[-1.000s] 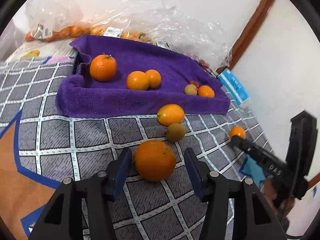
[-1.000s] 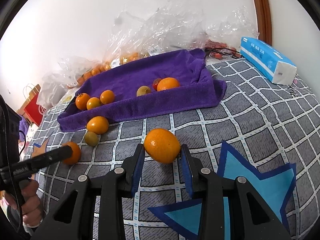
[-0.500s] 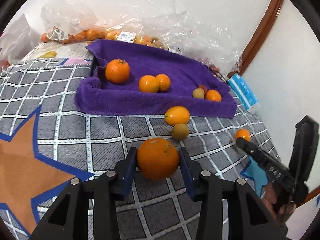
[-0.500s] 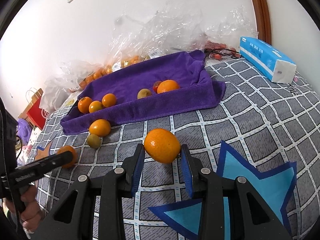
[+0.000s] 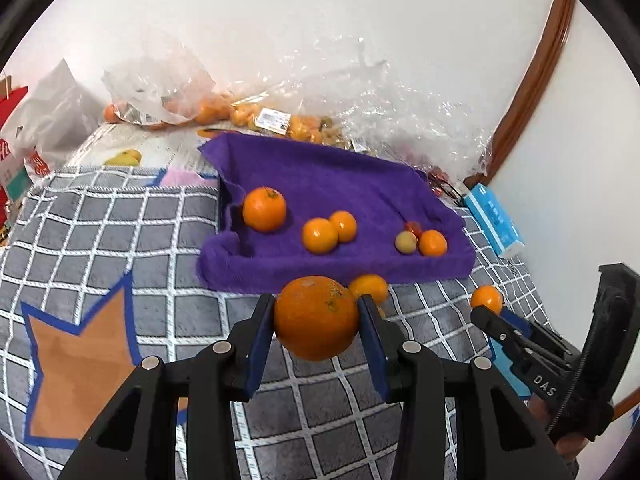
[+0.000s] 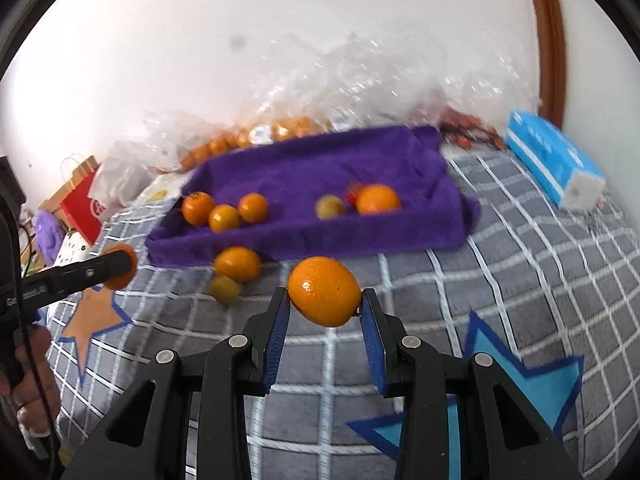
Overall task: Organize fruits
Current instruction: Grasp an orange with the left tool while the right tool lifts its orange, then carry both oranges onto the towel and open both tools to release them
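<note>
My left gripper (image 5: 317, 320) is shut on a large orange (image 5: 316, 316) and holds it above the checked blanket, in front of the purple towel (image 5: 320, 184). My right gripper (image 6: 325, 303) is shut on a smaller orange (image 6: 324, 296), also lifted, and shows at the right of the left wrist view (image 5: 486, 312). Several small oranges (image 5: 264, 209) and a greenish fruit (image 5: 405, 242) lie on the towel. An orange (image 6: 237, 264) and a greenish fruit (image 6: 225, 289) lie on the blanket at the towel's front edge.
Clear plastic bags of fruit (image 5: 280, 120) lie behind the towel against the wall. A blue tissue pack (image 6: 554, 160) lies at the right. A red paper bag (image 6: 82, 204) stands at the far left. The grey checked blanket (image 5: 120, 232) covers the surface.
My left gripper has shut on the large orange and lifted it off the blanket. My right gripper has lifted its orange and moved toward the towel.
</note>
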